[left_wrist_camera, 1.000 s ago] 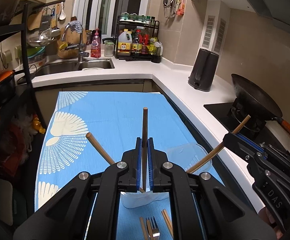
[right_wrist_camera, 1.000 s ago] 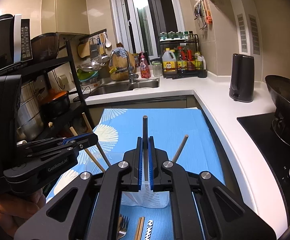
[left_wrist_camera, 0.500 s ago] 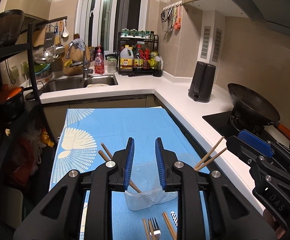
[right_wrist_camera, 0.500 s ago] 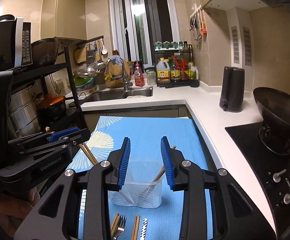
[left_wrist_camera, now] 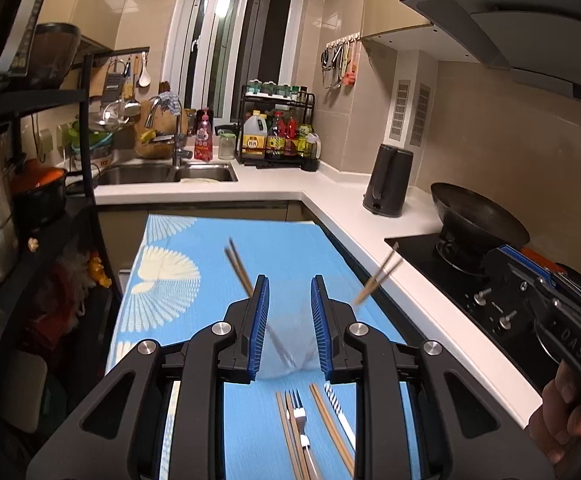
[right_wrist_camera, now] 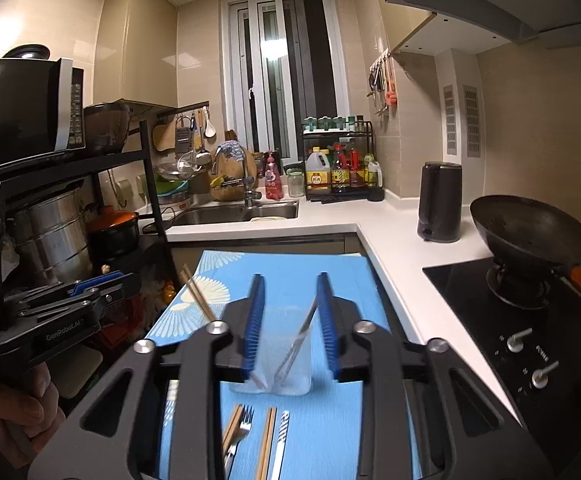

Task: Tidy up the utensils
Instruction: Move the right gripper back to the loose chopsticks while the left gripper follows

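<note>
A clear plastic container (right_wrist_camera: 286, 354) stands on the blue mat (right_wrist_camera: 290, 272), also in the left wrist view (left_wrist_camera: 290, 344). Wooden chopsticks lean out of it to the left (left_wrist_camera: 239, 270) and right (left_wrist_camera: 380, 276). On the mat in front of it lie a fork (left_wrist_camera: 300, 420), more chopsticks (left_wrist_camera: 332, 428) and a patterned utensil (right_wrist_camera: 281, 436). My left gripper (left_wrist_camera: 289, 320) is open and empty above the container. My right gripper (right_wrist_camera: 290, 320) is open and empty above it too. Each gripper shows in the other's view: the right one (left_wrist_camera: 550, 308), the left one (right_wrist_camera: 62, 304).
The white counter (right_wrist_camera: 390, 248) runs along the right with a black kettle (right_wrist_camera: 439, 202), a wok (right_wrist_camera: 530, 236) on the hob and stove knobs (right_wrist_camera: 518, 340). A sink (right_wrist_camera: 234, 212) and bottle rack (right_wrist_camera: 338, 172) are at the back. A black shelf (right_wrist_camera: 50, 208) with pots stands left.
Both grippers let go of their chopsticks, which now lean in the container. Both jaws opened and both grippers rose and drew back.
</note>
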Action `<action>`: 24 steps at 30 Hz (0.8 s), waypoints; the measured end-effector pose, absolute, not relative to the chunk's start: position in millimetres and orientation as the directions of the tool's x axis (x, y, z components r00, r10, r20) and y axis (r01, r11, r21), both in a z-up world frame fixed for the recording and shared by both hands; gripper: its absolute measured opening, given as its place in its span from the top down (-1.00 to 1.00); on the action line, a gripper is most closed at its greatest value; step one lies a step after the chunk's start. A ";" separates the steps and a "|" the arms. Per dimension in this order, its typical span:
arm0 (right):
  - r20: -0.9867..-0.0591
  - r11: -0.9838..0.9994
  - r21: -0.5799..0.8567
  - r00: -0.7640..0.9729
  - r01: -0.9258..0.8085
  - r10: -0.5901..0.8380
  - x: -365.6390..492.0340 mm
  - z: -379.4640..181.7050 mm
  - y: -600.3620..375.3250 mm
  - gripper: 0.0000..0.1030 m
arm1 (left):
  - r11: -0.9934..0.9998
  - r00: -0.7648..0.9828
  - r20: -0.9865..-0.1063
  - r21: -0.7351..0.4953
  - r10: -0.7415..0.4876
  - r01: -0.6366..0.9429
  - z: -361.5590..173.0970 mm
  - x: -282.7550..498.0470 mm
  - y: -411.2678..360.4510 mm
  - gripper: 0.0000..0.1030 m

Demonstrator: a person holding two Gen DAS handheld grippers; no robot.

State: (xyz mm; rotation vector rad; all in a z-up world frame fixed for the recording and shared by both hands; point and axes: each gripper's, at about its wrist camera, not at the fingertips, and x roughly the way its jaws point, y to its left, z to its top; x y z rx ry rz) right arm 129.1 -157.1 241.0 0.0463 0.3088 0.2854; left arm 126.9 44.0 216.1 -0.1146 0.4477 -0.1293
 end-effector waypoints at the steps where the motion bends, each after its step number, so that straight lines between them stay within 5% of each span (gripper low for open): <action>1: -0.299 0.958 0.089 0.910 -0.273 0.287 124.7 235.7 -158.0 0.87 | 0.985 0.893 -0.424 -0.141 -0.151 0.099 209.9 120.7 45.2 0.58; 17: -0.584 0.947 0.212 0.746 -0.242 0.321 74.6 56.7 -151.4 0.88 | 0.983 0.799 -0.585 -0.179 -0.137 0.038 44.1 36.8 37.9 0.71; 24: -0.653 0.943 0.210 0.681 -0.259 0.332 68.0 15.6 -135.1 0.88 | 0.981 0.765 -0.623 -0.183 -0.164 0.061 16.7 24.5 28.6 0.71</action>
